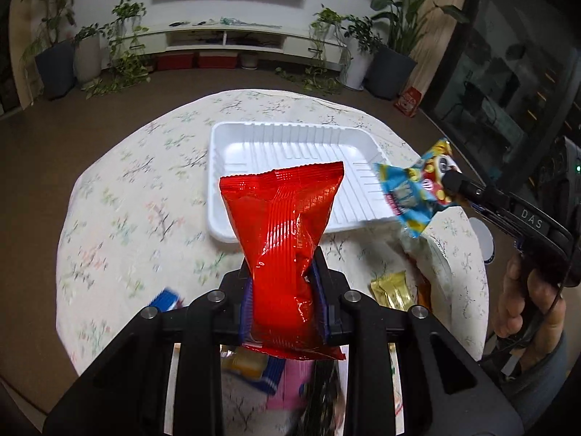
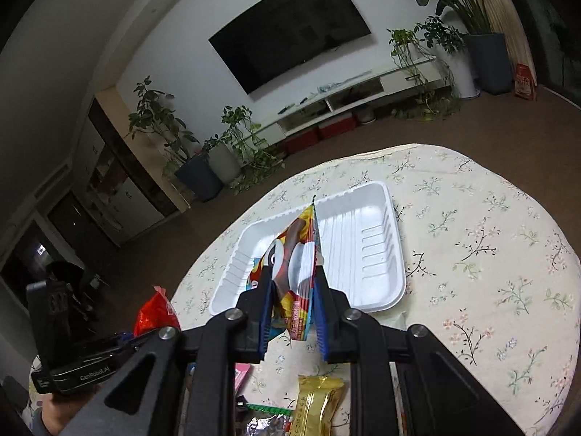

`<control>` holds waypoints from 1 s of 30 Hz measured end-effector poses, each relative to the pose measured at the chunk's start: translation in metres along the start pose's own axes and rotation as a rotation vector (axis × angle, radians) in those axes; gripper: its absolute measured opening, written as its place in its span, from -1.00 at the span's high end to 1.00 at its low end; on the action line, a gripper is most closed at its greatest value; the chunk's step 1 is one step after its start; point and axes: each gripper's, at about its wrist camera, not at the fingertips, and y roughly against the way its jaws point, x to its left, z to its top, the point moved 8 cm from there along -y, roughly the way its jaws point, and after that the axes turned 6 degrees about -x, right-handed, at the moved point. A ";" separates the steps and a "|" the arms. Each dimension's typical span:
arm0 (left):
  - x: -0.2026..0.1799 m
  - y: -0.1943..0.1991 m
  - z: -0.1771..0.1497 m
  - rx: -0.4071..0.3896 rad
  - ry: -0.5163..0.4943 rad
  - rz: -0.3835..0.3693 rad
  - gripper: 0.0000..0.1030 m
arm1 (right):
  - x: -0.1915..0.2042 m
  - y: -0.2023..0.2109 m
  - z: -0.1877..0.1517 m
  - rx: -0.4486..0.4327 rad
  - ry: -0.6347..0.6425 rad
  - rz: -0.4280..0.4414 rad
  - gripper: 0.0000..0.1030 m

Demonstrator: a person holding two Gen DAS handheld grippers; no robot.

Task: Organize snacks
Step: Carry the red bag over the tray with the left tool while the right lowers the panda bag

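Ahead of both grippers lies the white tray (image 1: 232,167), long axis crosswise; left gripper (image 1: 283,283) clamps the red packet (image 1: 287,218), right gripper (image 2: 294,301) pinches the blue-yellow packet (image 2: 294,254), already over the tray.

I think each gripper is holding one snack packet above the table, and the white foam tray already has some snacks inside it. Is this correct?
Not quite. The white ribbed foam tray has nothing lying in it, as the left wrist view shows. The rest holds: the left gripper clamps a shiny red snack packet, and the right gripper clamps a blue and yellow cartoon snack packet, both above the floral tablecloth.
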 end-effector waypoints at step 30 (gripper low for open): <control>-0.006 -0.187 0.065 0.205 -0.122 0.105 0.48 | -0.058 -0.128 0.007 0.211 -0.010 -0.061 0.56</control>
